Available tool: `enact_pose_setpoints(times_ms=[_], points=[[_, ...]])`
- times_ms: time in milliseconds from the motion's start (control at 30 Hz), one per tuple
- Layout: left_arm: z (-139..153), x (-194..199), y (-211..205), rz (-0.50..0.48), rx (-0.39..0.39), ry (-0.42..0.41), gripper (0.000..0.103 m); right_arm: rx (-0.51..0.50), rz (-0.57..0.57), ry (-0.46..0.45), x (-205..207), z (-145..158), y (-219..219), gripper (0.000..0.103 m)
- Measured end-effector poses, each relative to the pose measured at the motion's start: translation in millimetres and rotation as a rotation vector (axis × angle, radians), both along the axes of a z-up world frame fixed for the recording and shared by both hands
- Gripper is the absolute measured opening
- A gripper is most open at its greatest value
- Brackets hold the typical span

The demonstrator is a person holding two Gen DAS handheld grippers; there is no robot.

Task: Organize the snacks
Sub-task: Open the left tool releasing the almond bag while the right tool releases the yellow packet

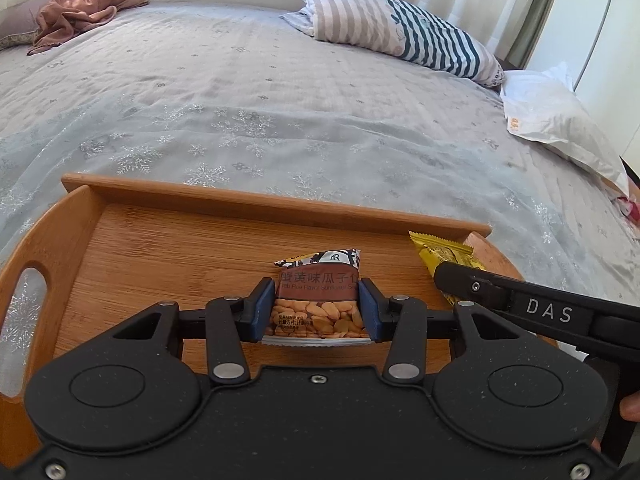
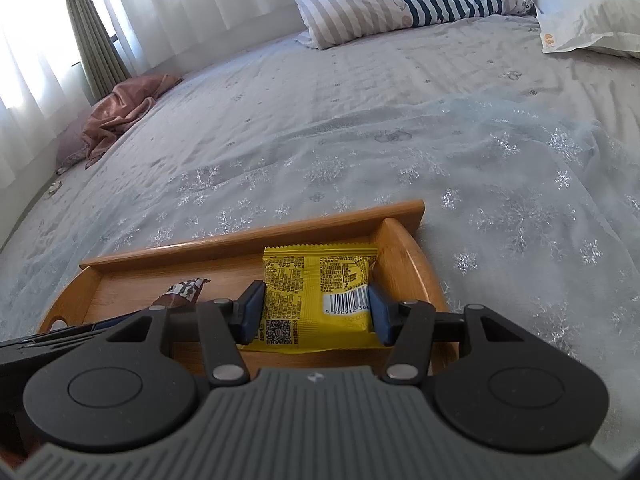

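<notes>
Sunflower-seed packet (image 1: 318, 300) pinched in left claw (image 1: 316, 312); only right view shows right claw (image 2: 316, 312) pinching yellow packet's (image 2: 316, 292) barcode.

Each camera sits just behind its own fingers, looking forward and down, very close over the wooden tray (image 1: 256, 204) on the bed (image 1: 280, 100). Both views share the tray ahead of the fingers, the bedspread beyond, and the striped pillow (image 2: 404, 4) far ahead.

Wide bed (image 1: 280, 92) under grey snowflake cover. Wooden tray (image 1: 168, 248) near; striped pillow (image 1: 400, 32) and white pillow (image 1: 560, 124) far right, pink cloth (image 1: 84, 8) far left.
</notes>
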State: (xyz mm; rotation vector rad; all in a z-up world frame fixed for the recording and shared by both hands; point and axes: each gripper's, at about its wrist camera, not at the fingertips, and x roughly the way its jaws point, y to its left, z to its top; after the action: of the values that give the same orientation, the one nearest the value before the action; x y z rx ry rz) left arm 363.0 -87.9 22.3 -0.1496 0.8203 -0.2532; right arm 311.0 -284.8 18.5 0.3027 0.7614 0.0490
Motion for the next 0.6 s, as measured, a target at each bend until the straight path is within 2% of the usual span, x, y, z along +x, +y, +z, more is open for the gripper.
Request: enact_pose_setpoints(times_ms=[367,400,533,600], points=[[-4.0,0.9,-2.1,-0.016,0.011,-0.023,0.043,-0.013,0.005,-0.011,1.3,-3.0,2.4,0.061],[-4.0,0.9,-2.2,-0.016,0.010,-0.023,0.044,-0.008,0.007,-0.013,0.8,-2.9,2.5,0.061],[-3.1,0.3,-1.8,-0.010,0.009,-0.021,0.052,0.026,0.013,-0.020,-0.7,-1.7,0.1,0.073],[-0.7,-0.8,-1.4,-0.010,0.018,-0.025,0.056,0.038,0.015,-0.023,-2.4,-0.5,-0.9,0.073]])
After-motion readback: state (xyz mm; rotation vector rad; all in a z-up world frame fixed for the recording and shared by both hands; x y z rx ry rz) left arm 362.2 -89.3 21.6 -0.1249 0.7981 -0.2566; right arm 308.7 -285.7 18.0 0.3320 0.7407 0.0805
